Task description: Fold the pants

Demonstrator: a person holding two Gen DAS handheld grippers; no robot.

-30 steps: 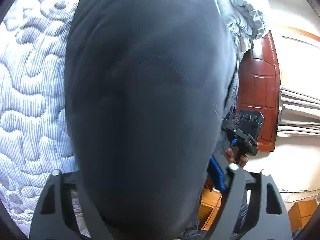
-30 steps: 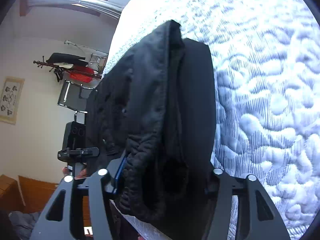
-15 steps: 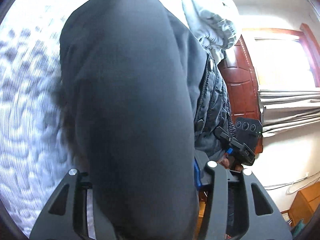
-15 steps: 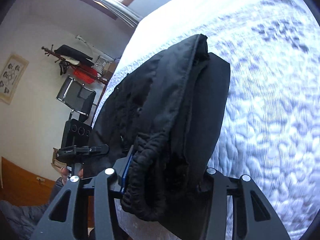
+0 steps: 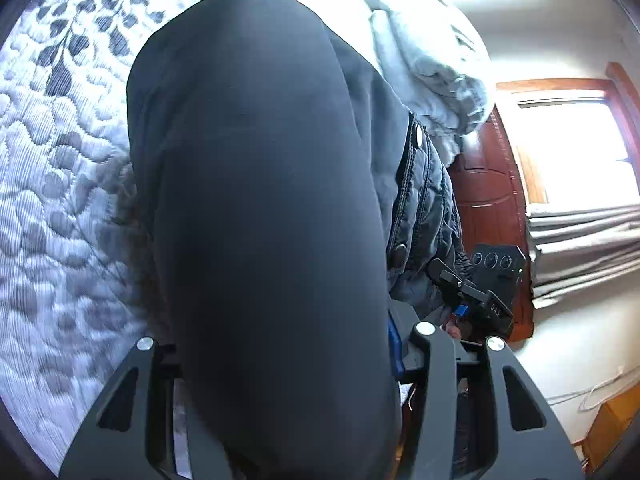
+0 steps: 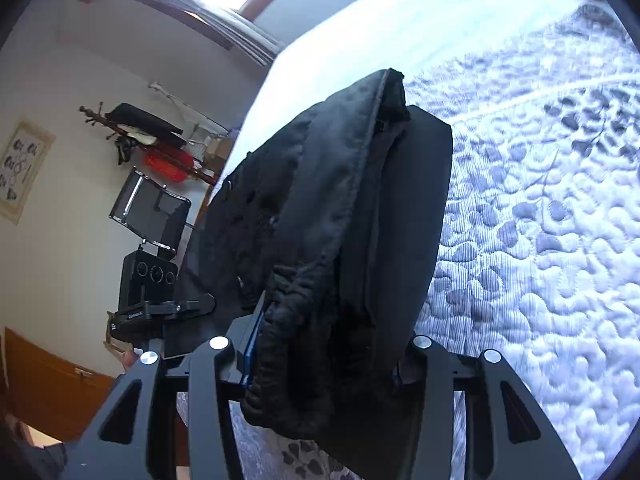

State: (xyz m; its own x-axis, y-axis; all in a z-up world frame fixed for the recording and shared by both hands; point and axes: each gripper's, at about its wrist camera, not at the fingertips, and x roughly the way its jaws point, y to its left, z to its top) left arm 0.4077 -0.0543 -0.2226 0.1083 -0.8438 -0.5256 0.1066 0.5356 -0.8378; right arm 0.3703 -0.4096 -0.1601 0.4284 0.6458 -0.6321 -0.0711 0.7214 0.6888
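The black pants point(image 5: 264, 208) fill the middle of the left wrist view, draped over my left gripper point(image 5: 288, 360), which is shut on the smooth fabric and holds it above the bed. In the right wrist view my right gripper point(image 6: 324, 364) is shut on the bunched elastic waistband point(image 6: 280, 340) of the pants point(image 6: 340, 220), lifted over the quilted bedspread point(image 6: 540, 240). The fingertips of both grippers are hidden by cloth. The other gripper point(image 5: 476, 300) shows at the right of the left wrist view, and also at the left of the right wrist view point(image 6: 160, 308).
The white quilted bedspread with grey leaf pattern point(image 5: 52, 184) lies under the pants. A dark quilted jacket point(image 5: 428, 208) and grey bedding point(image 5: 432, 60) sit at the bed's far side. A red wooden door point(image 5: 492, 208), a window, a chair point(image 6: 152, 212) and a coat rack point(image 6: 148, 136) stand around.
Both grippers have lifted and tilted with the pants still held; more of the room and the leaf-patterned part of the bedspread has come into view.
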